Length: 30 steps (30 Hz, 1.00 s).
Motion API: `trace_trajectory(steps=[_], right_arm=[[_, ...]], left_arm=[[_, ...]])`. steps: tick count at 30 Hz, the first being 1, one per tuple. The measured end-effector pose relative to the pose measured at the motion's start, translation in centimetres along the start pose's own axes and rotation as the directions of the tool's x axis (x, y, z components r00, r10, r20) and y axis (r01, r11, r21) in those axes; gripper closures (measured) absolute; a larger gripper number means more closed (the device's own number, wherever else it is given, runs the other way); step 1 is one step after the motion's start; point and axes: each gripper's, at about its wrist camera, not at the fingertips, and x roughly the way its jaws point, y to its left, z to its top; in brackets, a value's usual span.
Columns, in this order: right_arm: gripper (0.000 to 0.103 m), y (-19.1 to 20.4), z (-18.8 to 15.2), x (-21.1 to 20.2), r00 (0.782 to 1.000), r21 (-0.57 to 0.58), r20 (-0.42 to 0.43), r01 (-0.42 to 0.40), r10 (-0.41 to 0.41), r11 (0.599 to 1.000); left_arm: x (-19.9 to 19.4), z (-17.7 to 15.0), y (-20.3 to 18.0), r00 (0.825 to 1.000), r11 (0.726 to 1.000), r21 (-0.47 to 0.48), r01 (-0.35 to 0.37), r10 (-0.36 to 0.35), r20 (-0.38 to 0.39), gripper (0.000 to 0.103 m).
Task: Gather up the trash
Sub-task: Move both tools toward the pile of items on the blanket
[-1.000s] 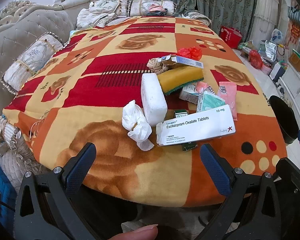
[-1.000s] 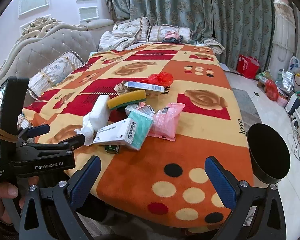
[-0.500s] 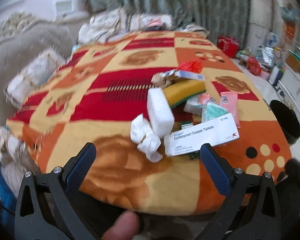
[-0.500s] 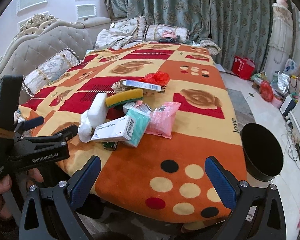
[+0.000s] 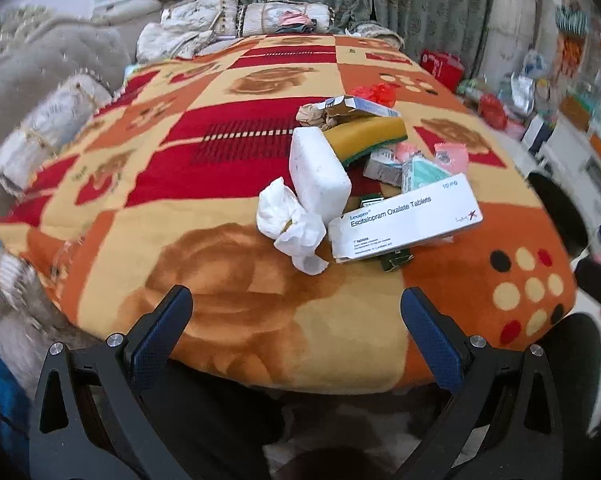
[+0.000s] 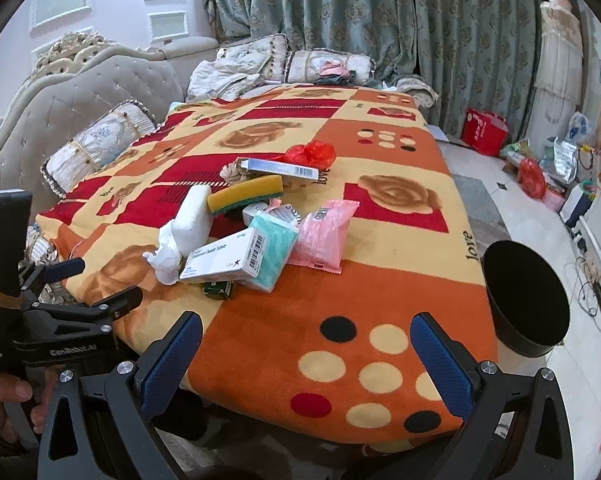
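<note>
The left claw is closing in on the crumpled tissue and tablet box, while the right claw is nudging slightly forward over the tabletop.

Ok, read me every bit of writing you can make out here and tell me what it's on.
"Lexapro", "Escitalopram Oxalate Tablets", "10 mg", "7 tablets": white medicine box; its finer print is too small.
"love": blanket, twice.
"GenRobot.AI": left gripper, blurred.
Barcoded long box: unreadable.
</note>
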Motion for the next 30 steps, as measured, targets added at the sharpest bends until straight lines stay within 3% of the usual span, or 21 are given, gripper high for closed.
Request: trace_trajectory(steps=[5,13,21,30], right_arm=[[0.0,0.0,-0.2,0.1,0.999,-0.008,0.009,-0.041,0.041,0.999],[0.0,0.0,-0.3,0.8,0.997,0.021,0.007,-0.073,0.073,0.997],[0.0,0.3,-0.6,1.0,0.997,0.019,0.0,-0.073,0.074,0.997],[0.0,0.6,-0.3,1.1,0.995,-0.002,0.011,-0.095,0.095,0.996]], left_arm=[[-0.2,0.1,1.2,1.0,0.998,-0.061,0.016,-0.016,0.004,0.0],[-1.9,-0.1,1.5,0.998,0.996,-0.074,0.044,-0.04,0.058,0.0],[1.1,-0.7,2.1,0.996,0.997,-0.053,-0.056,0.053,-0.068,0.0],[1.2,-0.6,1.5,0.998,0.999,-0.007,-0.054,0.054,-0.025,0.0]])
